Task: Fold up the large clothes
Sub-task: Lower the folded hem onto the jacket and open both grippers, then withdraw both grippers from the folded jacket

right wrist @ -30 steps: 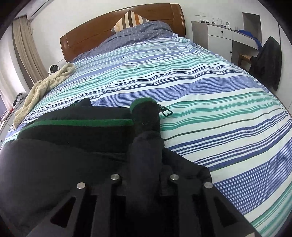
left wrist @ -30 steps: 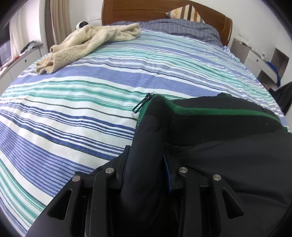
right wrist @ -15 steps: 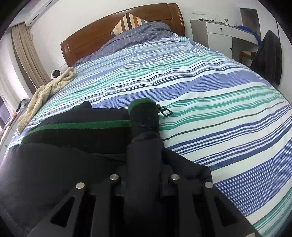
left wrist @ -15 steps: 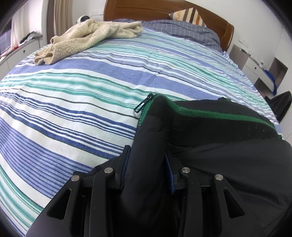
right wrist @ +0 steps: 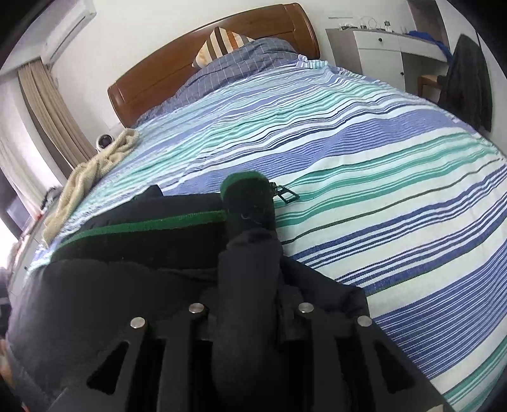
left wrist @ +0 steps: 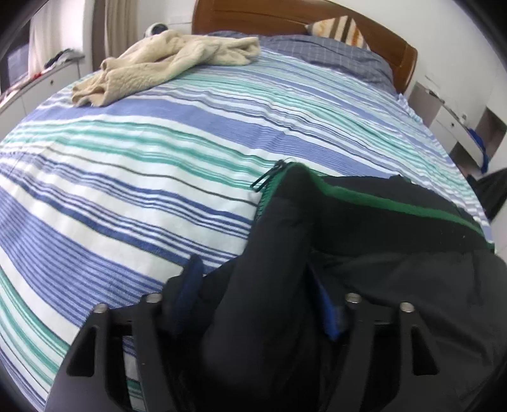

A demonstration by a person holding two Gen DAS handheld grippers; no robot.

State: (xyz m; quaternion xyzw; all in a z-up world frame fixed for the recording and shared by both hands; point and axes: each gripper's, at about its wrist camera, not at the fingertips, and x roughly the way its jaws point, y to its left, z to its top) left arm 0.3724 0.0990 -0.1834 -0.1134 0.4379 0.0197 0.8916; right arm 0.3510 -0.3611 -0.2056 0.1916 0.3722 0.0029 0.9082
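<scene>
Left wrist view: mounted behind the left hand-held gripper (left wrist: 253,304), low over the bed (left wrist: 133,177), facing along its fingers toward the headboard (left wrist: 285,19). The black jacket (left wrist: 380,241) fills the near foreground at very close range.

Right wrist view: mounted behind the right hand-held gripper (right wrist: 250,304), equally low and close, facing the headboard (right wrist: 152,82) from the other side of the jacket (right wrist: 126,241).

Shared coverage: jacket collar, striped bed cover, beige blanket (left wrist: 164,66) (right wrist: 92,171), striped pillow (left wrist: 339,27) (right wrist: 221,42), white cabinet (left wrist: 456,120) (right wrist: 380,57).
</scene>
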